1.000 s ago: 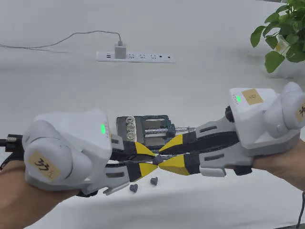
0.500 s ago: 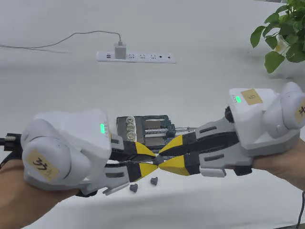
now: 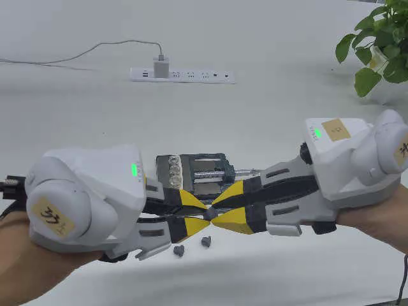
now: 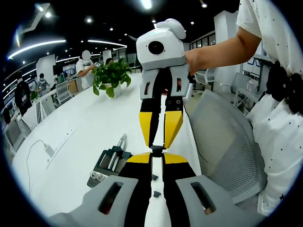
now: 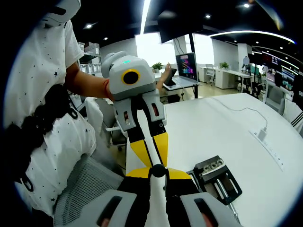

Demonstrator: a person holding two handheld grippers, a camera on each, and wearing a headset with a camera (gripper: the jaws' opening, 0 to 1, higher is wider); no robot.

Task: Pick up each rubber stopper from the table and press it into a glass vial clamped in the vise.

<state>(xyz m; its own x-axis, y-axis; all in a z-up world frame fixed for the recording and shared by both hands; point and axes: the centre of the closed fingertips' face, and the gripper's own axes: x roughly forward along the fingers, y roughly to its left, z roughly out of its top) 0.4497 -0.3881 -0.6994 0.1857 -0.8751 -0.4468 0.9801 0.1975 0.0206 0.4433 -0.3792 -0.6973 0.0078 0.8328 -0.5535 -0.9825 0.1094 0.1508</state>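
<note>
Head view: my left gripper (image 3: pixel 204 217) and right gripper (image 3: pixel 218 217) meet tip to tip over the white table (image 3: pixel 268 127), each with its yellow-tipped jaws pinched together to a point. The vise (image 3: pixel 207 173) sits just beyond the tips at 12 o'clock, with three vials (image 3: pixel 173 169) clamped in a row at its left end. Two dark stoppers (image 3: pixel 179 251) lie loose on the table just below the tips, at 6 to 7 o'clock. A power strip (image 3: pixel 182 76) lies far off at 12 o'clock and a plant (image 3: pixel 376 44) at 2 o'clock. Left gripper view: my jaws are all but closed, the right gripper's tips are touching them from 12 o'clock, and the vise is at 9 o'clock. Right gripper view: my jaws are closed, with a small grey blob where the tips meet; I cannot tell what it is. The vise is at 3 o'clock.
</note>
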